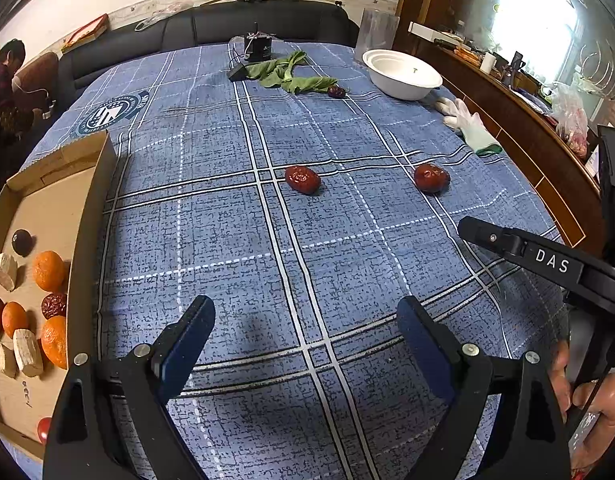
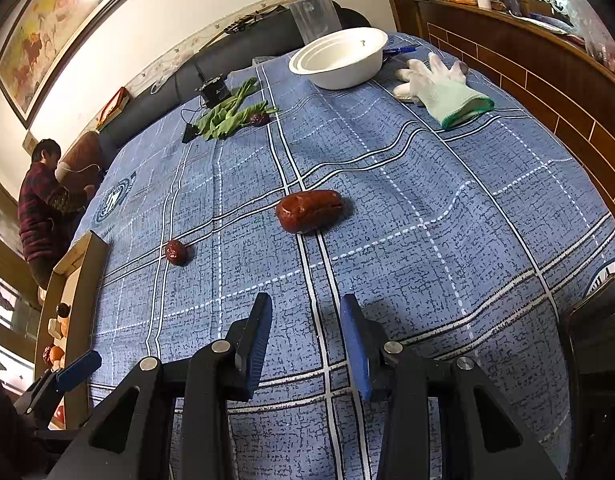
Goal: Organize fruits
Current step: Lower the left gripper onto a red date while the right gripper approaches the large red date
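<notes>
Two red dates lie on the blue checked tablecloth: one (image 1: 302,179) (image 2: 175,252) mid-table, one (image 1: 431,177) (image 2: 309,210) to its right. A third date (image 1: 336,91) (image 2: 259,119) lies by the green leaves at the back. My left gripper (image 1: 305,332) is open and empty, well short of the dates. My right gripper (image 2: 306,332) is open and empty, pointing at the nearer date; one of its fingers (image 1: 483,236) shows at the right in the left wrist view. A cardboard tray (image 1: 83,216) at the left holds oranges (image 1: 48,271), dates and pale chunks.
A white bowl (image 1: 401,76) (image 2: 339,58) and a white glove (image 1: 469,126) (image 2: 443,88) lie at the back right. Green leaves (image 1: 287,74) and a small black device (image 1: 258,47) sit at the back. A wooden ledge runs along the right. A person sits at the far left.
</notes>
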Motion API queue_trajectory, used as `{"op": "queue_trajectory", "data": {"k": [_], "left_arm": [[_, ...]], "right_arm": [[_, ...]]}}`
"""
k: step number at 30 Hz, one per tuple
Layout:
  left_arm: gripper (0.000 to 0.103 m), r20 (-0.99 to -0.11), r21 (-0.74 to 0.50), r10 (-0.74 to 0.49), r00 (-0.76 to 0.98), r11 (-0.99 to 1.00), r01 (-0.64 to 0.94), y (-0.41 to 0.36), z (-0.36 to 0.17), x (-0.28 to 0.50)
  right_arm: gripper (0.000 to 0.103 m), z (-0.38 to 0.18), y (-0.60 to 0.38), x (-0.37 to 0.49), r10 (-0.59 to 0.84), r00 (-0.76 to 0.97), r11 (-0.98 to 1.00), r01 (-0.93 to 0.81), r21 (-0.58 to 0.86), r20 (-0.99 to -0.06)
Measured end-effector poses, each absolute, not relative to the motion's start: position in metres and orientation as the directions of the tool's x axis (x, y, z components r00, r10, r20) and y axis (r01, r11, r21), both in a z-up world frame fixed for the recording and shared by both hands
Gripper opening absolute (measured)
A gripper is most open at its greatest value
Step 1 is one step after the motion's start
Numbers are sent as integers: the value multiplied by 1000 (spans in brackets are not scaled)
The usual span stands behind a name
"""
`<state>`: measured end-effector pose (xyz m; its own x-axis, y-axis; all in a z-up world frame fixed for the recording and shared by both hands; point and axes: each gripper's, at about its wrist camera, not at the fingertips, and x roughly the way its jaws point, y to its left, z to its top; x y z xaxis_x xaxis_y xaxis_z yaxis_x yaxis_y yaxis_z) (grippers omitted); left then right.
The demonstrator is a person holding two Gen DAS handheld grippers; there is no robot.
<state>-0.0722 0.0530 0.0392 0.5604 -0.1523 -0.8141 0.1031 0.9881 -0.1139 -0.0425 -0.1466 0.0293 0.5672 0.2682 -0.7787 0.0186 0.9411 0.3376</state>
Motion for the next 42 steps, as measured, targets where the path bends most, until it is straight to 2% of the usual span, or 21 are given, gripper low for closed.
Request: {"op": "queue_trajectory", "data": {"k": [13, 18, 23, 31, 34, 36, 42], "left_arm": [[92, -819, -161, -177, 546, 984, 77, 66, 37, -66], [92, -813, -204, -201, 547, 977, 55, 80, 45, -52], [92, -809, -242, -235, 539, 969, 60, 83, 51, -33], [91, -827, -245, -250, 503, 966, 79, 63, 31, 13], [86, -829, -250, -251, 500, 966, 71, 63, 24, 29], [79, -834, -246, -241, 497, 968, 58, 64, 21, 37], [73, -834, -223, -229, 502, 972, 74, 57, 14, 52]], "right_arm": [[38, 33, -147, -36, 269, 570, 940, 22, 341, -777], [38, 31, -160, -8, 366, 543, 884, 52, 465, -756], [38, 22, -165, 18, 374, 530, 860, 109, 498, -761], [42, 11, -160, 40, 385, 527, 837, 146, 527, -758], [43, 11, -155, 47, 390, 525, 838, 138, 528, -756], [43, 11, -152, 52, 386, 524, 842, 135, 522, -759], [43, 12, -140, 61, 357, 525, 873, 105, 476, -772]]}}
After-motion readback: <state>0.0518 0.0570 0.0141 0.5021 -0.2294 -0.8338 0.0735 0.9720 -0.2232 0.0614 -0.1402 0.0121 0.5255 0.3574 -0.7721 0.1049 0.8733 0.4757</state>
